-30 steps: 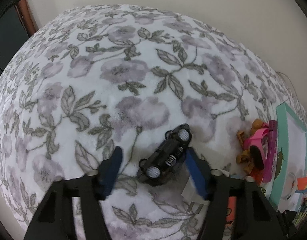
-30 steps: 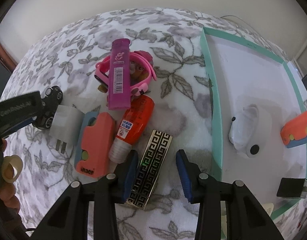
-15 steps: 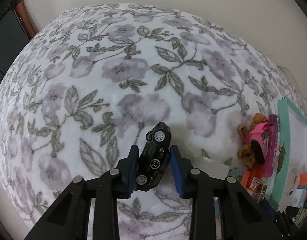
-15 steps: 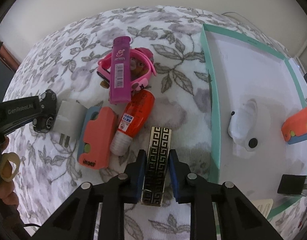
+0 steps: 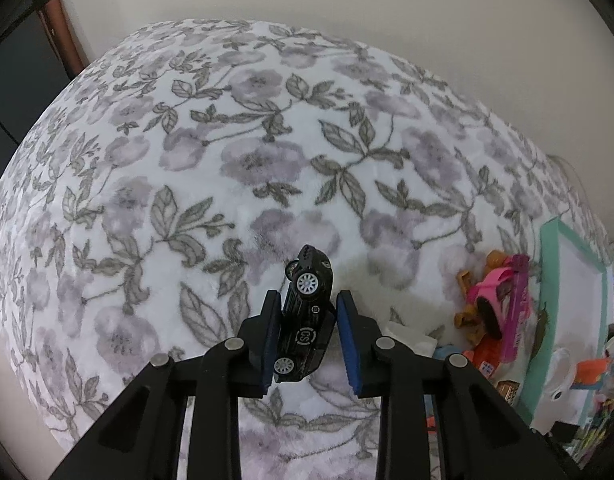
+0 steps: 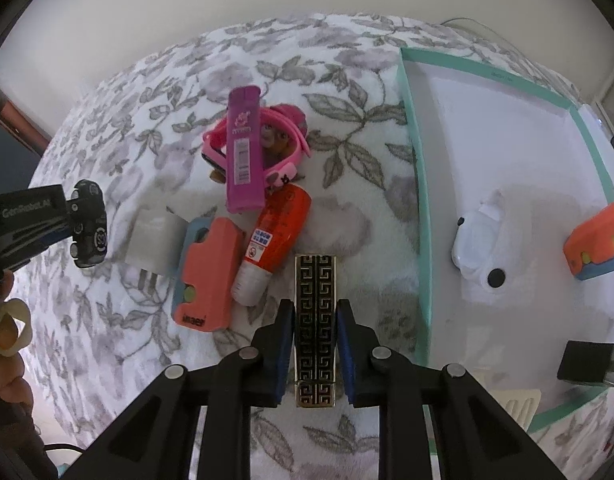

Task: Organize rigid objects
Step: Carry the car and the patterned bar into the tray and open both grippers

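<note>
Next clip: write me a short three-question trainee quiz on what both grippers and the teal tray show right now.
1. What does the left gripper hold?
2. True or false: the right gripper is shut on the flat black-and-gold patterned case.
3. Which lies inside the teal-rimmed white tray: A, purple rectangular lighter; B, white rounded earbud case?

Key: 1. the small black toy car; 2. true; 3. B.

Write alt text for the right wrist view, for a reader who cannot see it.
The right gripper is shut on a black-and-gold patterned lighter over a floral blanket. Left of it lie a coral case, an orange tube, a purple lighter and a white plug; a teal-rimmed tray sits to the right.
</note>
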Motion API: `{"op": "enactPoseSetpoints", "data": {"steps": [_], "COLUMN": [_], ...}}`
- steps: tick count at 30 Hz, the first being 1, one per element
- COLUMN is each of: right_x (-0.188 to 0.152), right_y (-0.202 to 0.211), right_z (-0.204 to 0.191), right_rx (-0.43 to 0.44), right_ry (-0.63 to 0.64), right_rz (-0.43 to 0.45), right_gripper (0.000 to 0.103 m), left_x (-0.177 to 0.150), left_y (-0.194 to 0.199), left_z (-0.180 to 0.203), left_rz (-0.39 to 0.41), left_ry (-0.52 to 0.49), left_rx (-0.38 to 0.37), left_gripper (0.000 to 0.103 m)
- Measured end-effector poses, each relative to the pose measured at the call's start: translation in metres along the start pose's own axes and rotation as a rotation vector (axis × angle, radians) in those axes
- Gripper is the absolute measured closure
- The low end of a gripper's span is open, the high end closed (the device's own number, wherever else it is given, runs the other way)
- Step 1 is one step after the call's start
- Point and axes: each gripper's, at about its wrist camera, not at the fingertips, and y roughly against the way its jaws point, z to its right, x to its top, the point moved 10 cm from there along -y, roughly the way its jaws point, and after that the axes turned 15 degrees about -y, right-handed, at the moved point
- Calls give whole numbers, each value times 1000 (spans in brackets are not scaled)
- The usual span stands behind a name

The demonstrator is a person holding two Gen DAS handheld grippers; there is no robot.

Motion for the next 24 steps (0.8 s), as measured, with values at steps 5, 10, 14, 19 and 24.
{"op": "enactPoseSetpoints", "data": {"steps": [5,10,14,19,24], "right_x": [8,24,37,55,67], "right_y": [17,52,82,113,131], "right_z": [-2,-5,1,22,58], "right_rx": [33,75,95,91,56], "right_ry": [-11,-23,-57,-104,-156], "right_rz": [25,104,171,252,303], "right_gripper": [81,81,81,81,81], "left_x": [9,24,37,46,47], "left_y": [17,52,84,116,135], "left_z": [-6,-4,5,30,64], "left_rz": [33,115,192,268,312], "left_ry": [24,37,28,-16,-66], "left_rx": [6,-14,-41,-79,-128], "left_gripper": [74,74,74,74,74]}}
